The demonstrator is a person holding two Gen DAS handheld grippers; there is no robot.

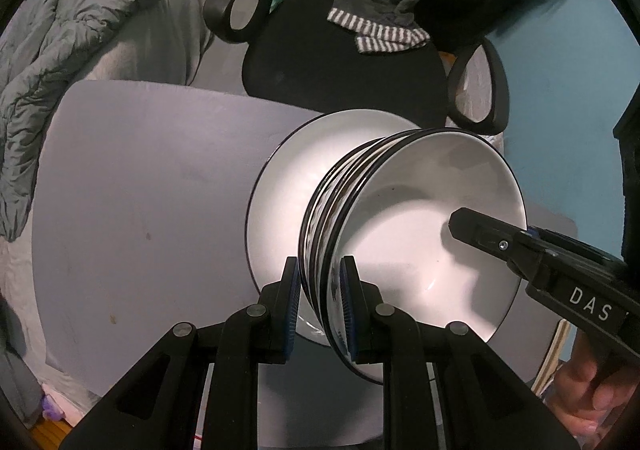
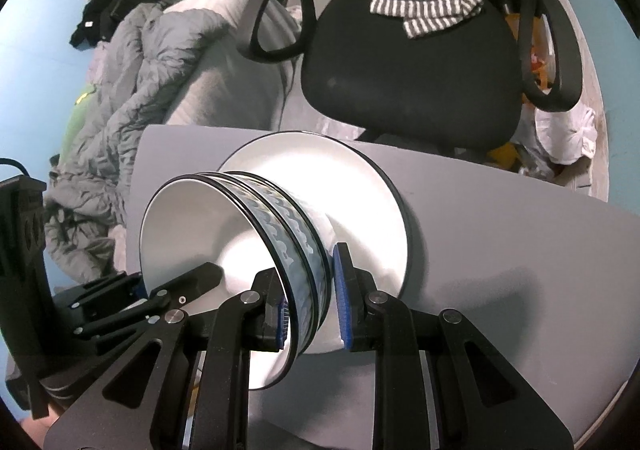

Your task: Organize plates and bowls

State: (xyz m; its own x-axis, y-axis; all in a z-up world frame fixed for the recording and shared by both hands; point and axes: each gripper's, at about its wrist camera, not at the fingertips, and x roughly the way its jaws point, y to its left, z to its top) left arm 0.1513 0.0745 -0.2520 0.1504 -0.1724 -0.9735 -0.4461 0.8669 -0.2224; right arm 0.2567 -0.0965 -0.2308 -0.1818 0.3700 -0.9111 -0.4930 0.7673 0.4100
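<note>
A stack of white bowls (image 1: pixel 420 226) with black rims and a blue wave pattern outside (image 2: pixel 288 226) is held from two sides. My left gripper (image 1: pixel 320 290) is shut on the stacked rims at the near edge, one pad inside and one outside. My right gripper (image 2: pixel 310 302) is shut on the opposite rims the same way. Each gripper shows in the other's view: the right gripper (image 1: pixel 472 230) reaches into the top bowl, as does the left gripper (image 2: pixel 176 286). Below the stack lies a large white plate (image 1: pixel 280 178) (image 2: pixel 320 154) with a dark rim; whether the bowls touch it is hidden.
The plate lies on a grey round table (image 1: pixel 140 190) (image 2: pixel 500 250). A black office chair (image 1: pixel 340 62) (image 2: pixel 412 82) with a grey striped garment stands behind the table. A grey quilt (image 1: pixel 60 70) lies on a bed at the left. A hand (image 1: pixel 588 390) holds the right gripper.
</note>
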